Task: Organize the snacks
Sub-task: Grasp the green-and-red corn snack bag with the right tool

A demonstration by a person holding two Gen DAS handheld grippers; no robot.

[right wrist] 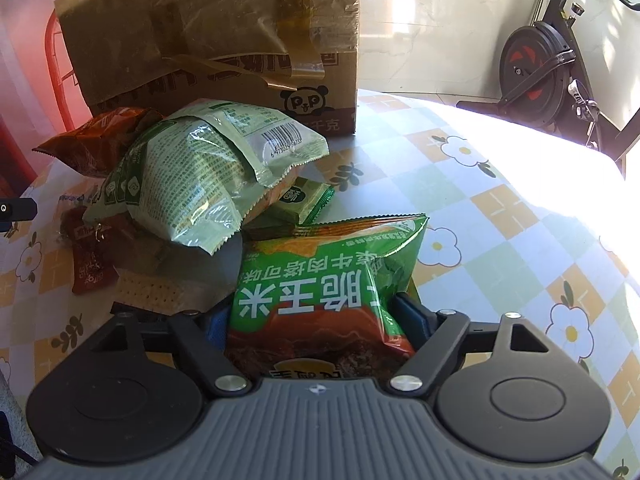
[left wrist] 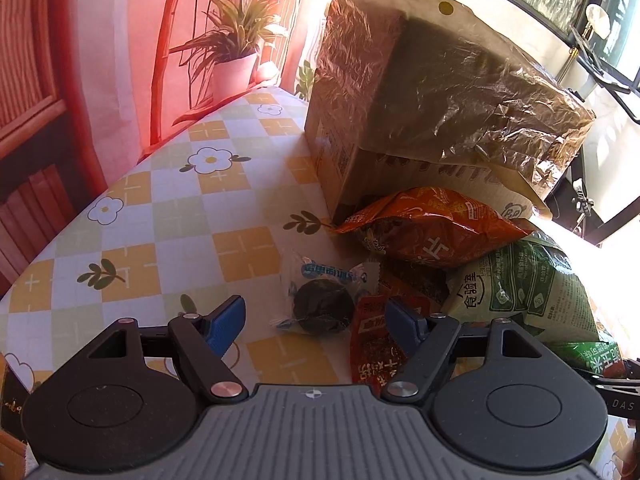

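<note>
Two wrist views of a snack pile on a table (left wrist: 168, 216) covered by a checked cloth with flower prints. Left wrist view: the left gripper (left wrist: 316, 318) hovers low over the cloth with its blue-padded fingers (left wrist: 224, 326) spread wide and holding nothing; between them, on the cloth, lies a dark round biscuit in a clear wrapper (left wrist: 322, 300), and just beside the right-hand finger lies a small red sachet (left wrist: 370, 344). Behind these, an orange-red snack bag (left wrist: 432, 228) leans against the foot of a tape-wrapped cardboard box (left wrist: 420, 92), which stands upright toward the table's far edge. A pale green bag (left wrist: 516, 288) lies beside the orange-red one, partly beneath it. A potted plant (left wrist: 232, 48) stands beyond the far edge of the table. Right wrist view: the right gripper (right wrist: 316, 320) is closed on a bright green corn-chip bag (right wrist: 332, 276), pinching its lower part between the two pads; whether the bag's far end touches the cloth cannot be told. Just beyond it lie a small green packet (right wrist: 304, 200) and the pale green bag, barcode side up, resting on other snacks in front of the box. A plain cracker pack (right wrist: 156, 296) lies at the pile's near side. An exercise bike (right wrist: 548, 60) stands past the table's far right corner.
</note>
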